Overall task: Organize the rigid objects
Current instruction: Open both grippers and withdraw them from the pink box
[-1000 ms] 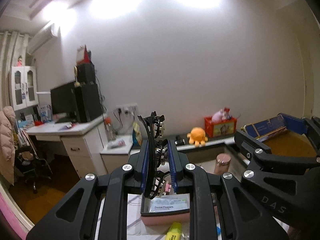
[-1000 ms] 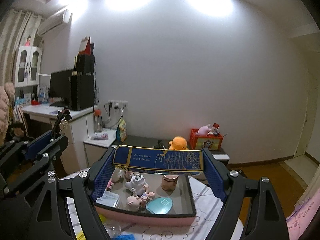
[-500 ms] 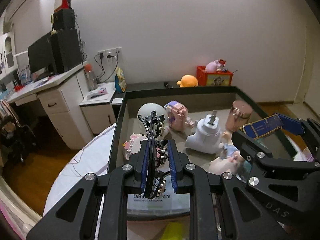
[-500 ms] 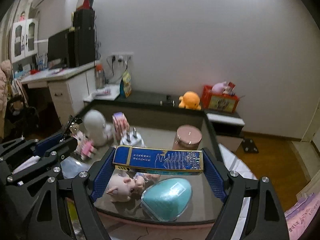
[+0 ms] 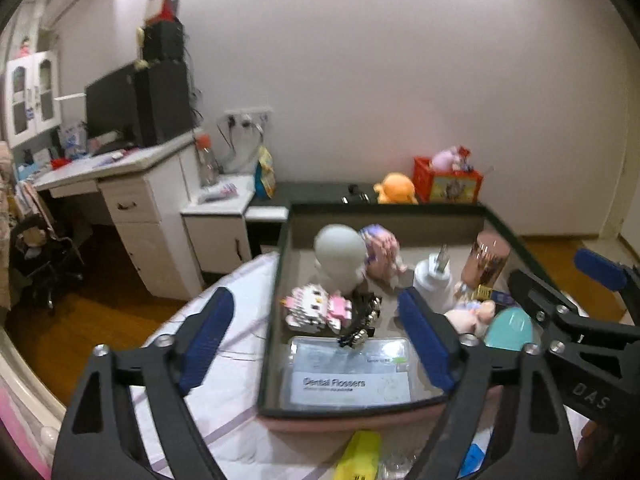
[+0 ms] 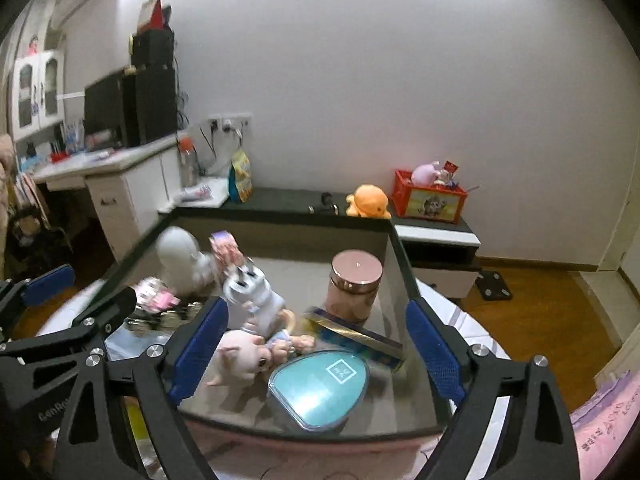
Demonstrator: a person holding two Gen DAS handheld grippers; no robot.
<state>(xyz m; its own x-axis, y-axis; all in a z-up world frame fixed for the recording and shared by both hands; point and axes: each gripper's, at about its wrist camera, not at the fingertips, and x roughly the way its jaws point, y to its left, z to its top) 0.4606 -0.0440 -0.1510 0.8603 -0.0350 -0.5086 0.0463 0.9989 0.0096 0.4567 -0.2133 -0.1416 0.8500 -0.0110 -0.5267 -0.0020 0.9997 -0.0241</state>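
Release on both sides: left tool (image 5: pixel 316 340) springs wide, the black hair clip (image 5: pixel 360 320) dropped near-left in the tray (image 5: pixel 276 280), right tool (image 6: pixel 316 354) widening too, blue box (image 6: pixel 356 338) now lying by the copper jar (image 6: pixel 354 284) — two more sorted

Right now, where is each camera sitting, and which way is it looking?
Left wrist view: sits on the left gripper, looking forward and down into the tray; its own opening, empty fingers show, plus the right gripper at right.
Right wrist view: sits on the right gripper, looking down into the same tray; its opening fingers show, the left gripper's finger at left.
Shared: tray, teal case, copper jar, orange plush.
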